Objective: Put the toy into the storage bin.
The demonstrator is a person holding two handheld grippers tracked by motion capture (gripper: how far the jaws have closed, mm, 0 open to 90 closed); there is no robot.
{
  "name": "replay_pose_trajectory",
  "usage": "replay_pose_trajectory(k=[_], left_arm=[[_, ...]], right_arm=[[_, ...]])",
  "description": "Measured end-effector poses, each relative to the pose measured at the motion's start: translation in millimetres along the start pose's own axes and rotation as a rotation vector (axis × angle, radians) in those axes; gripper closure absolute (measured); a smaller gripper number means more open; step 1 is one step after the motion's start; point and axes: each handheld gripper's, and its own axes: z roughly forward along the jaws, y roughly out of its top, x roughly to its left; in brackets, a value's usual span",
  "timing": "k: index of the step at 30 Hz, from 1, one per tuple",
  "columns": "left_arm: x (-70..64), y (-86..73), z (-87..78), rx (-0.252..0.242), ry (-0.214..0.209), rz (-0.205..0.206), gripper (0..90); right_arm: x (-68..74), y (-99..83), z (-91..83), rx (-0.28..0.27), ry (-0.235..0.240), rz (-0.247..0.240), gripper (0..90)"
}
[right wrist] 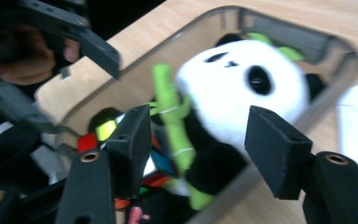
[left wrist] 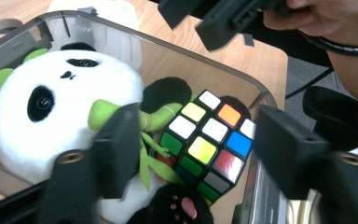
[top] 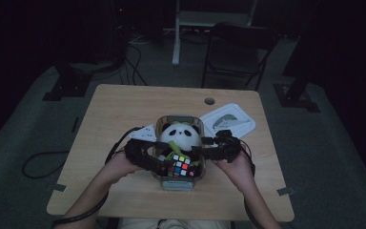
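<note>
In the high view a clear plastic bin sits at lower centre of the worktop, holding a plush panda at its far end and a colour cube at its near end. Its white lid lies apart at the bin's upper right. The left tool comes in from the left of the frame and the right tool from the right, both over the bin's near half. The left tool's own view puts the colour cube straight ahead between its jaws, which stand wide apart and grip nothing; one jaw is against the panda's green bamboo, the other near the bin wall. The right tool is also spread wide and empty, with the bamboo stalk running top to bottom between its jaws and the panda's head at upper right. Judging by this, the left tool is nearer the cube, which lies tilted on a corner, so closing on two flat faces looks to be the matter to settle.
</note>
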Motion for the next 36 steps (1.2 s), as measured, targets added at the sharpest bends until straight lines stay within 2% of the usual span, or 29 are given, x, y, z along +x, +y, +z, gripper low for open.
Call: replay_pose_trajectory(k=[1,2,4,6,9,12,13,14,16,21,23,26,30,32,34,36], left_arm=[[0.6,-0.9,-1.4,-0.006,0.0,-0.001,28.5],[0.8,-2.3,-2.4,-0.013,0.014,0.01,27.8],[2.8,-5.4,-3.7,-0.004,0.032,0.014,20.1],[5.7,-9.2,-5.8,-0.014,0.048,0.014,19.2],[8.9,-13.9,-8.2,-0.022,0.07,0.011,13.3],[10.4,-17.0,-11.8,-0.027,0.096,0.012,9.4],[11.4,-18.0,-12.8,-0.029,0.103,0.008,7.2],[12.4,-18.8,-14.0,-0.022,0.114,-0.003,0.3],[14.5,-21.1,-16.5,-0.022,0.137,-0.007,0.4],[20.3,-30.6,-21.9,-0.056,0.174,-0.027,0.4],[22.6,-36.7,-22.4,-0.08,0.188,-0.012,0.5],[27.9,-45.1,-22.4,-0.072,0.216,-0.024,0.5],[34.2,-54.9,-22.5,-0.083,0.235,-0.046,0.5],[37.5,-59.9,-21.7,-0.09,0.23,-0.047,0.5],[43.0,-66.1,-20.8,-0.101,0.224,-0.067,0.5],[47.4,-71.4,-20.0,-0.1,0.242,-0.078,0.5]], right_arm=[[-1.7,-0.7,-1.4,-0.006,-0.027,0.002,34.6],[-4.1,-1.3,-2.5,-0.009,-0.028,0.015,34.4],[-7.7,-2.3,-4.6,-0.015,-0.039,0.019,30.8],[-10.2,-3.5,-7.1,-0.024,-0.051,0.022,29.5],[-16.3,-5.1,-11.8,-0.058,-0.075,0.04,19.9],[-22.2,-7.1,-16.1,-0.078,-0.097,0.058,15.4],[-23.6,-7.9,-17.4,-0.077,-0.109,0.059,12.2],[-25.0,-8.8,-18.7,-0.082,-0.122,0.06,12.2],[-27.3,-11.2,-21.0,-0.092,-0.167,0.061,12.2],[-42.0,-15.5,-21.7,-0.098,-0.23,0.101,12.2],[-49.4,-17.9,-20.3,-0.099,-0.259,0.115,13.2],[-59.0,-20.2,-18.1,-0.107,-0.29,0.146,13.3],[-73.2,-22.6,-12.6,-0.105,-0.341,0.175,13.4],[-80.4,-24.3,-7.8,-0.095,-0.357,0.182,13.4],[-86.3,-26.8,-2.3,-0.09,-0.38,0.19,13.2],[-92.1,-29.3,3.4,-0.076,-0.394,0.197,12.3]])
